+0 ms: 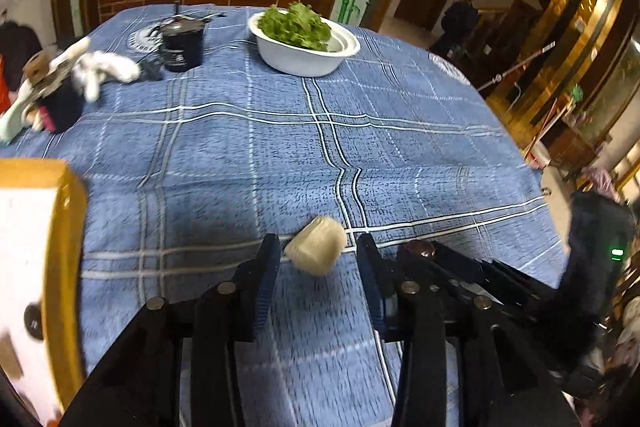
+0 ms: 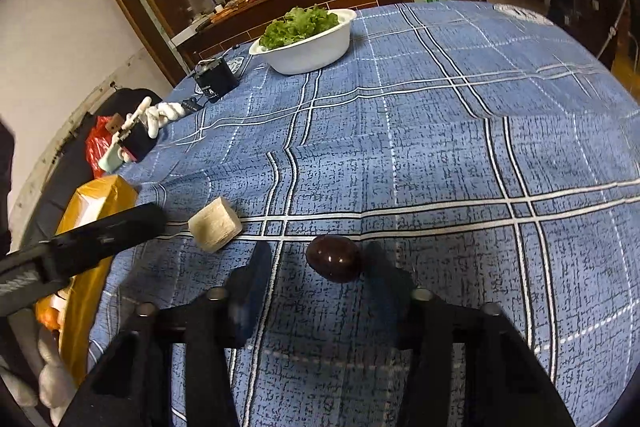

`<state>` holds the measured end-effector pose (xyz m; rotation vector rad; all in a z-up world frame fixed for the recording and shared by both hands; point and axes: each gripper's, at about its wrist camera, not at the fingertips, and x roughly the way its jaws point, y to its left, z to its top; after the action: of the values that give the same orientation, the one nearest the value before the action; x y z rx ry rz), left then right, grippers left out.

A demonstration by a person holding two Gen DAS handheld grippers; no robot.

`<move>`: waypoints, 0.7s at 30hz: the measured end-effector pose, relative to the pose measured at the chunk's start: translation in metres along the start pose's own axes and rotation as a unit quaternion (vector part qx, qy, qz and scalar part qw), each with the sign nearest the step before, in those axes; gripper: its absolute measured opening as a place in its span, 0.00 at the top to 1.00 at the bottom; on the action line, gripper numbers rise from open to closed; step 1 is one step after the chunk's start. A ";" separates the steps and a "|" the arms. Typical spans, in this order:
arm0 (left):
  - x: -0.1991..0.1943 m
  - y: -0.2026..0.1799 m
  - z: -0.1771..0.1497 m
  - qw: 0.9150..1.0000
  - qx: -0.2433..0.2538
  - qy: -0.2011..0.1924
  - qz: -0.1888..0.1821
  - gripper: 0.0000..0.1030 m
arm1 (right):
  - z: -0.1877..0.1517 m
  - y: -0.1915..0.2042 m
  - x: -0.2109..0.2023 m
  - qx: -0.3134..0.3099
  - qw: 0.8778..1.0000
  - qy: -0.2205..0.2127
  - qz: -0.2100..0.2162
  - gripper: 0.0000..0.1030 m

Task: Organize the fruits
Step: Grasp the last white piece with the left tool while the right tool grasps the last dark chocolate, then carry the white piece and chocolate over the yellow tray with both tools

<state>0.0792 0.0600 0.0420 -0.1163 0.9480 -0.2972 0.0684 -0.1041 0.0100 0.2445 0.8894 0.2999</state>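
A pale cream fruit chunk [image 1: 316,245] lies on the blue plaid tablecloth between the fingertips of my left gripper [image 1: 319,255], which is open around it without touching. It also shows in the right wrist view [image 2: 215,224]. A dark glossy purple-brown fruit [image 2: 335,258] lies between the fingers of my right gripper [image 2: 316,265], close to the right finger; the jaws are open. Its top shows in the left wrist view [image 1: 419,248] behind the right gripper's body.
A white bowl [image 1: 298,58] of green leaves stands at the far side, also in the right wrist view [image 2: 316,53]. A dark cup [image 1: 182,46], another dark cup with white items [image 1: 60,99] and a yellow-edged box [image 1: 60,259] are at the left.
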 end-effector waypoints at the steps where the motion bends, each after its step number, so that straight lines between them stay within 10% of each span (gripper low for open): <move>1: 0.005 -0.003 0.001 1.000 0.011 -0.002 0.008 0.62 | 0.000 0.000 0.000 -0.001 1.000 0.002 -0.002 0.70; 8: 0.034 -0.028 -0.003 0.993 0.096 -0.005 0.065 0.53 | 0.006 -0.025 -0.023 0.043 0.999 -0.018 0.008 0.73; 11: 0.042 -0.029 -0.004 0.991 0.097 0.004 0.088 0.63 | 0.008 -0.032 -0.030 0.054 0.998 -0.026 0.004 0.73; 21: -0.030 -0.018 -0.024 0.998 0.027 -0.033 0.036 0.63 | 0.007 -0.024 -0.034 0.039 0.999 -0.035 -0.001 0.73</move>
<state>0.0394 0.0532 0.0557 -0.0410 0.8751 -0.2504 0.0574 -0.1393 0.0307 0.3254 0.8325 0.2540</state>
